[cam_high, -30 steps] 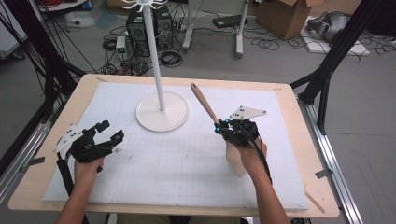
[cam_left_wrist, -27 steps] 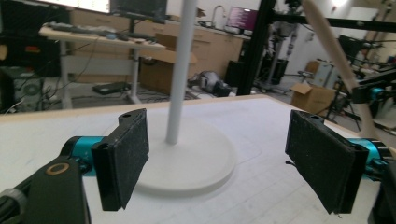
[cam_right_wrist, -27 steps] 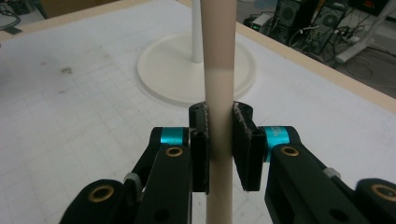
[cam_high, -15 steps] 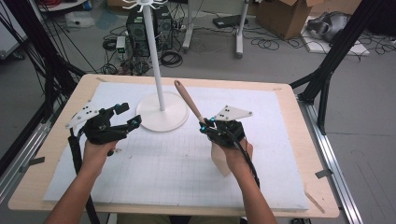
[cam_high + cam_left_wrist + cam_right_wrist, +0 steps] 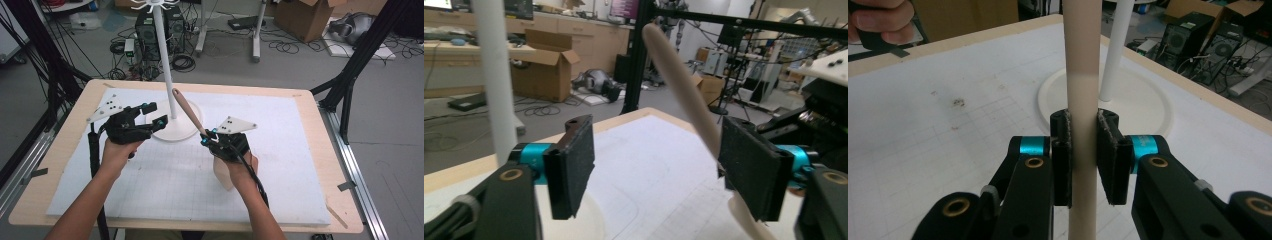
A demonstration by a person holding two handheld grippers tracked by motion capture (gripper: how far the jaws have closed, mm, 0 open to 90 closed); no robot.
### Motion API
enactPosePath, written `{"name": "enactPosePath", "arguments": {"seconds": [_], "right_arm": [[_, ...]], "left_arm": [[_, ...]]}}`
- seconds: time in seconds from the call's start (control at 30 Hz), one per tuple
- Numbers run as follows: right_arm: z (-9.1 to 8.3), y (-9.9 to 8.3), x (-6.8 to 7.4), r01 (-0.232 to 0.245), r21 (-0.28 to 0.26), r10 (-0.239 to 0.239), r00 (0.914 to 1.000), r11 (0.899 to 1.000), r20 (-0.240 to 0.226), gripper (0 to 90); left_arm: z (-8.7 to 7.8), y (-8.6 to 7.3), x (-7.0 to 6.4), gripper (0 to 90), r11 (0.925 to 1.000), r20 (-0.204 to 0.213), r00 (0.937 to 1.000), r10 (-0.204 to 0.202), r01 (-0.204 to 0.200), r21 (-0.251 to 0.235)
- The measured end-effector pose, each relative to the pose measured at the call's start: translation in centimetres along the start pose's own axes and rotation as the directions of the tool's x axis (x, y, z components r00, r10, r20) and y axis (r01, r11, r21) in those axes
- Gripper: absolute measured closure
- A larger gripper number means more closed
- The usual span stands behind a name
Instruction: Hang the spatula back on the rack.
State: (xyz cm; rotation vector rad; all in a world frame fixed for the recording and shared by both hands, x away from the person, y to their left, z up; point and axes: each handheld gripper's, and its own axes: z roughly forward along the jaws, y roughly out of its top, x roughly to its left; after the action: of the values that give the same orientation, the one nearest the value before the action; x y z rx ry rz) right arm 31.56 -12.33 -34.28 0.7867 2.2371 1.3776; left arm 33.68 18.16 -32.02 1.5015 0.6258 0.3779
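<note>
A white stand has a round base [image 5: 176, 132] and a thin pole [image 5: 164, 65] at the mat's far middle. My right gripper [image 5: 207, 136] is shut on the handle of a pale wooden utensil [image 5: 186, 111]. The handle slants up and left, close to the pole, and the utensil's flat end [image 5: 222, 175] hangs below the hand. In the right gripper view the jaws [image 5: 1083, 152] pinch the handle [image 5: 1082, 75] in front of the base [image 5: 1143, 102]. My left gripper [image 5: 152, 114] stands open over the base's left edge. In its view the handle [image 5: 680, 87] rises just inside the right pad [image 5: 754, 172], with the pole [image 5: 494, 75] at the left.
A white gridded mat [image 5: 280, 165] covers the wooden table [image 5: 60, 150]. Black frame legs [image 5: 350, 75] stand at both far corners. On the floor beyond are a computer tower [image 5: 150, 22], cables and a cardboard box [image 5: 305, 15].
Both grippers have closed in on the stand. The left one moved right and away from me to the base's edge. The right one carried the utensil left, near the pole.
</note>
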Motion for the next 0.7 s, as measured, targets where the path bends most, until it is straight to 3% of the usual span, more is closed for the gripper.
{"name": "enactPosePath", "arguments": {"seconds": [0.43, 0.7], "right_arm": [[1.2, 0.2, 1.8, 0.024, -0.024, -0.025, 0.9992, 0.999, -0.032, 78.0], [1.3, 0.4, 2.8, 0.056, -0.040, -0.058, 0.9977, 0.998, -0.035, 77.9]], "left_arm": [[1.9, 0.8, -0.8, 40.7, 0.9992, 0.051, 0.9986, 0.011, -0.013, 0.038], [2.3, 1.4, -1.5, 49.7, 0.9976, 0.088, 0.9952, 0.044, -0.049, 0.050]]}}
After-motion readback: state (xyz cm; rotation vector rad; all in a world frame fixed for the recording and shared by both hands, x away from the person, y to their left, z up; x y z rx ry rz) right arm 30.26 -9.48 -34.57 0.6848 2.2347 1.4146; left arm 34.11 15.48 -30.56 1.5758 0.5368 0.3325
